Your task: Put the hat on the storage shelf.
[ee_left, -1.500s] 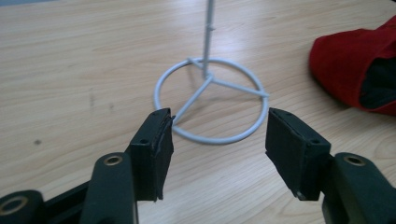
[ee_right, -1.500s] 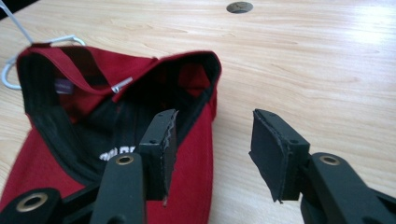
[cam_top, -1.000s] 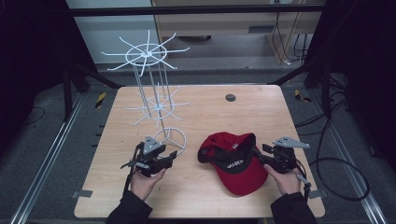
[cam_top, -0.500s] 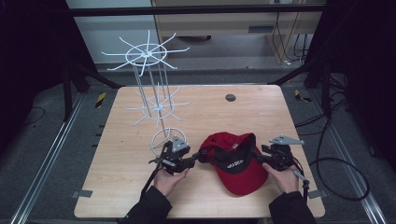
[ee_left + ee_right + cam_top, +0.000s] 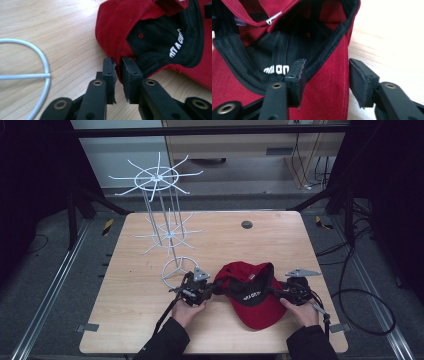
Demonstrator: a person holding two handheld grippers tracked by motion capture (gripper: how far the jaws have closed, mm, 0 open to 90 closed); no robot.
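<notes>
A red cap point(image 5: 252, 292) with a black lining lies upside down on the near half of a pale wooden tabletop point(image 5: 125, 320), its opening facing up and white lettering showing on the inner band. A person's two hands come in from the near edge, each holding a black two-jaw tool, one at either side of the cap.

The left tool point(image 5: 212, 289) meets the cap's left edge. In the left gripper view its jaws are nearly together, with the red rim of the cap pinched between them, so it is gripping the cap point(image 5: 150, 32).

The right tool point(image 5: 277, 292) meets the cap's right side. In the right gripper view its jaws stand wide apart: one jaw sits inside the cap against the black lining, the other hangs outside over the bare wood, and the red wall of the cap point(image 5: 329, 82) lies between them, not squeezed.

Just to the left of the left tool, a white wire rack point(image 5: 167, 232) stands on the tabletop on a ring-shaped base, with two tiers of spokes radiating from its post. A small dark round object point(image 5: 246, 224) lies near the far edge.
</notes>
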